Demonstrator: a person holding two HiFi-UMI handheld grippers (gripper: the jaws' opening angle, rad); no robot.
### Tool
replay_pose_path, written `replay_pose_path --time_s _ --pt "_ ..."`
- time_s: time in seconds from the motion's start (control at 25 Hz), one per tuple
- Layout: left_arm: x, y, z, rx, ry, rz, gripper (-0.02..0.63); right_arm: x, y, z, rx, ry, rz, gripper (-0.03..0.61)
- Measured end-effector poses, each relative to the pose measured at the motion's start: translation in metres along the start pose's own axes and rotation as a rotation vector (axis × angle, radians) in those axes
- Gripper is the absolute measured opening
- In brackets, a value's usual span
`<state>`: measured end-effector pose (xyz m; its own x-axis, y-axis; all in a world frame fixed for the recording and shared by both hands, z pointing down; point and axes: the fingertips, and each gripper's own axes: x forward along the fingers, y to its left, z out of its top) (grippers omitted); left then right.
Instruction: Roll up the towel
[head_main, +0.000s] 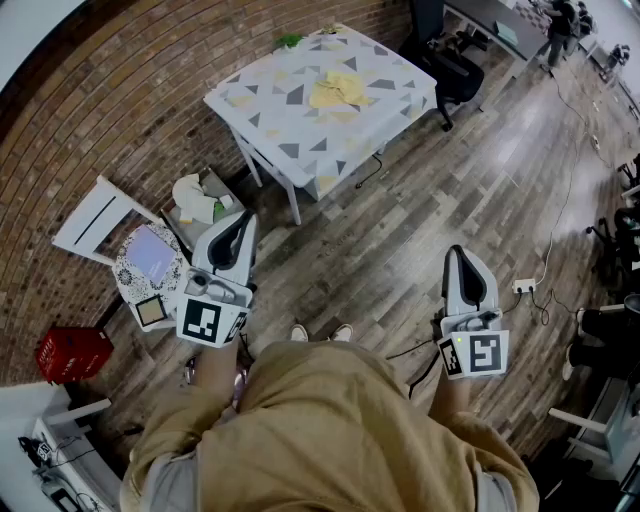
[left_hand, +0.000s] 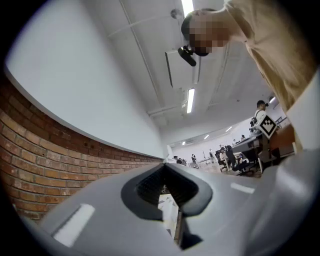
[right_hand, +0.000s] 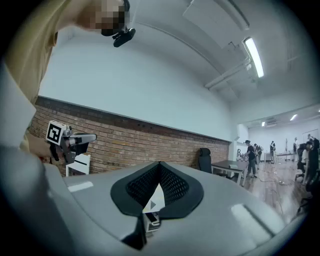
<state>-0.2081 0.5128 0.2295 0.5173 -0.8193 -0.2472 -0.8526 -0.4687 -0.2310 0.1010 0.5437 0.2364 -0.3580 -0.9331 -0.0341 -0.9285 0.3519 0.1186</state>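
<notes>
White table (head_main: 262, 118) with triangle-patterned top stands near brick wall (head_main: 120, 90) on wood-plank floor (head_main: 470, 190). Black office chair (head_main: 447, 66) just beside its right corner. White slatted chair (head_main: 95, 222) and red box (head_main: 73, 353) at left. Power strip (head_main: 523, 287) on floor at right.

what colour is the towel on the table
The crumpled cloth towel is pale yellow; the head view shows it best.

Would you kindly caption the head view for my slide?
Shut, empty left gripper and right gripper; yellow towel crumpled on patterned table.
</notes>
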Motion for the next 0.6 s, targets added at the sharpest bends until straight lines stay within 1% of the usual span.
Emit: replay_pose_path --time_s 0.08,0.48,0.6 --pt "0.003 -0.003 -0.001 -0.005 0.008 0.001 0.06 0.001 -0.004 -0.002 0.002 0.001 0.004 0.003" --pt "0.015 -0.011 0.002 0.027 0.009 0.008 0.061 0.009 -0.014 -0.004 -0.001 -0.002 0.038 0.003" --pt "0.017 -0.016 0.007 0.014 -0.017 0.003 0.061 0.009 -0.017 0.001 0.02 -0.039 0.066 0.003"
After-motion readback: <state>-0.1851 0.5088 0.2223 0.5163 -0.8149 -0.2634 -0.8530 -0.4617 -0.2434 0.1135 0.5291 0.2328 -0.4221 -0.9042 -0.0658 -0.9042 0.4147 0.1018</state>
